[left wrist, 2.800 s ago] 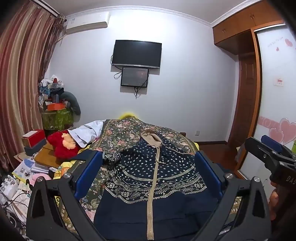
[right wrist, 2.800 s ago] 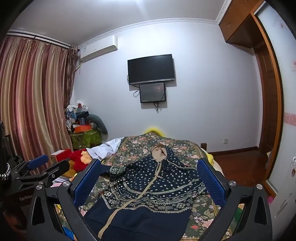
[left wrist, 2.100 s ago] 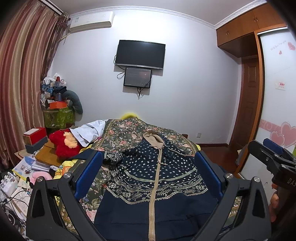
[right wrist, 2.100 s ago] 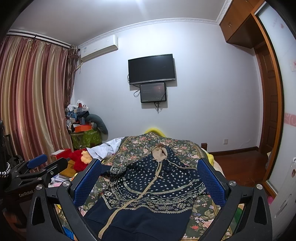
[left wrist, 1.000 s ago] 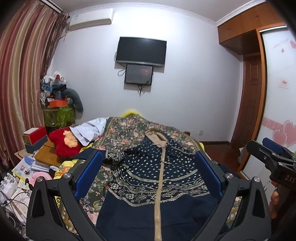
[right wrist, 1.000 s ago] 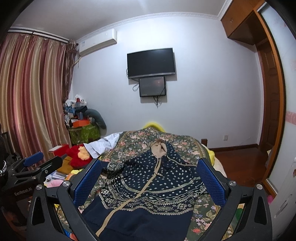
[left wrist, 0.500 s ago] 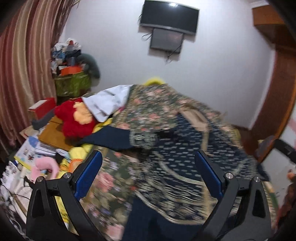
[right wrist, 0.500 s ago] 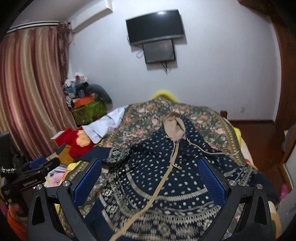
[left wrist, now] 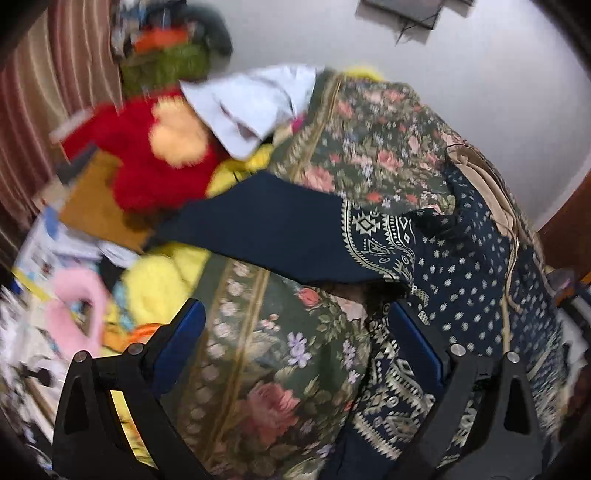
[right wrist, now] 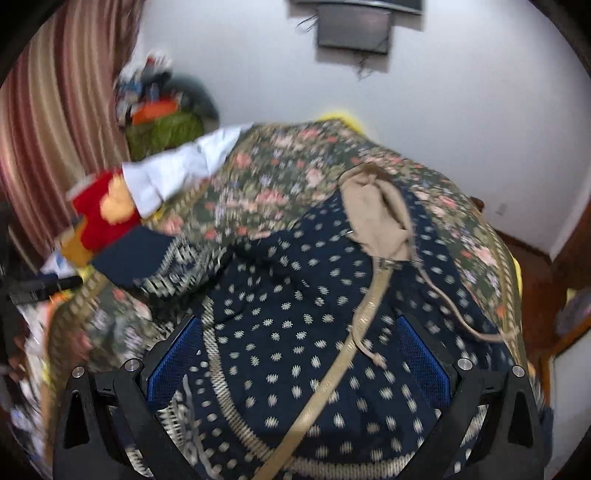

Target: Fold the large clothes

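Note:
A navy hooded jacket (right wrist: 303,295) with cream dots, patterned bands and a beige zipper lies spread face up on the floral bedspread (right wrist: 280,184). Its beige-lined hood (right wrist: 376,214) points to the far wall. One sleeve (left wrist: 280,229) stretches out to the left, over the bed's edge. My left gripper (left wrist: 299,347) hovers open above the bedspread, just below that sleeve and left of the jacket's body. My right gripper (right wrist: 299,354) hangs open over the jacket's chest, with the zipper (right wrist: 354,332) running between its fingers. Neither holds cloth.
Left of the bed sit a red plush toy (left wrist: 155,155), a white garment (left wrist: 251,103), yellow items (left wrist: 159,280), books and a pink toy (left wrist: 77,310). Curtains (right wrist: 55,140) hang at the left. A screen (right wrist: 354,33) is mounted on the far wall. A wooden door frame (right wrist: 569,258) stands at the right.
Both grippers have tilted down and moved closer to the bed. The left one swung left toward the outstretched sleeve; the right one came down over the jacket's chest. Both stay open.

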The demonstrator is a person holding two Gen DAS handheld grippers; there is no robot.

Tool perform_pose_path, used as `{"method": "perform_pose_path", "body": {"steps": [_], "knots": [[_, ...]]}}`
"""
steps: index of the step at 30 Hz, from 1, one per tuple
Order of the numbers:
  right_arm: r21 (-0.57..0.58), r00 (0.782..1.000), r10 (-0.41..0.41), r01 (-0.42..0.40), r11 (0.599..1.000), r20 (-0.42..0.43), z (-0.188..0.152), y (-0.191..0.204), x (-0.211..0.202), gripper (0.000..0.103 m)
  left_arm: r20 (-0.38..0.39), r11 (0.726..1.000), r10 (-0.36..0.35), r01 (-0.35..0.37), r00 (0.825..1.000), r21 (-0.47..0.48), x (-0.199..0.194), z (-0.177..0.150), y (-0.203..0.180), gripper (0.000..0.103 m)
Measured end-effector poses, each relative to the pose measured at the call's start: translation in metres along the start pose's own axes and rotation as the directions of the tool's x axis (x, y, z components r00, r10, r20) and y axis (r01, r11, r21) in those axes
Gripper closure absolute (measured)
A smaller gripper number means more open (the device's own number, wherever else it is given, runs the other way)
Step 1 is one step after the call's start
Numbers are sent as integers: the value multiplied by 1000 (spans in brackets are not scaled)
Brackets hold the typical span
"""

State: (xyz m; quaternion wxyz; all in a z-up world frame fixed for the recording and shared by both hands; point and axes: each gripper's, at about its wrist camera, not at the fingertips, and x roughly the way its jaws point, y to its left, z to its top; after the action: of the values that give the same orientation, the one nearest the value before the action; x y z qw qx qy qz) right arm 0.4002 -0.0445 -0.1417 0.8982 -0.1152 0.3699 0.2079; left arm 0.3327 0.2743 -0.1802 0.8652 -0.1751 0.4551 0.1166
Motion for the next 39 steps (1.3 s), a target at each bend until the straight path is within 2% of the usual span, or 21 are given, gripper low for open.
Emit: {"method": "perform_pose_path", "body": {"steps": [2, 5, 9, 12, 15, 20, 22, 25, 26, 28, 31, 33, 36, 39], "knots": [[-47, 999, 11, -12, 999, -33, 1, 9, 21, 0, -47, 996, -59, 56, 997, -73, 18, 8, 10, 4], [-91, 995, 36, -45, 995, -97, 4, 22, 59, 0, -103, 979, -117, 97, 988, -177, 38, 17, 25, 13], [-64, 980, 108, -120, 991, -168, 9, 30, 98, 0, -141, 945, -217, 171, 966, -278, 60, 23, 37, 13], [-27, 964, 153, -163, 986, -216, 12, 35, 123, 0, -139, 932, -247, 196, 959, -304, 68, 30, 44, 13], [4, 942, 201, -208, 978, -268, 16, 41, 144, 1, -117, 946, -225, 187, 967, -265, 71, 40, 48, 15], [14, 924, 246, -253, 967, -293, 18, 51, 163, 5, -117, 943, -192, 151, 974, -295, 90, 57, 66, 31], [15, 915, 259, -268, 963, -310, 16, 54, 170, 12, -117, 950, -152, 112, 981, -293, 95, 63, 72, 51], [17, 904, 274, -285, 958, -327, 10, 57, 176, 17, -122, 951, -83, 42, 989, -307, 102, 71, 79, 72], [15, 904, 273, -285, 959, -329, 8, 57, 176, 17, -121, 949, -83, 41, 989, -313, 103, 74, 81, 75], [11, 899, 284, -298, 955, -333, 6, 56, 175, 17, -109, 951, -66, 30, 992, -308, 100, 79, 82, 96], [6, 895, 287, -303, 953, -342, 4, 50, 169, 17, -67, 966, -3, -14, 998, -259, 85, 88, 73, 99], [-2, 904, 278, -295, 956, -325, 5, 41, 158, 17, -38, 974, 12, -21, 999, -225, 72, 93, 64, 100], [9, 919, 264, -274, 962, -291, 8, 22, 140, 17, 37, 988, 5, 1, 999, -153, 40, 103, 36, 101], [44, 927, 261, -259, 965, -270, 11, -2, 122, 17, 122, 997, -25, 33, 992, -64, 6, 113, -2, 101]]}}
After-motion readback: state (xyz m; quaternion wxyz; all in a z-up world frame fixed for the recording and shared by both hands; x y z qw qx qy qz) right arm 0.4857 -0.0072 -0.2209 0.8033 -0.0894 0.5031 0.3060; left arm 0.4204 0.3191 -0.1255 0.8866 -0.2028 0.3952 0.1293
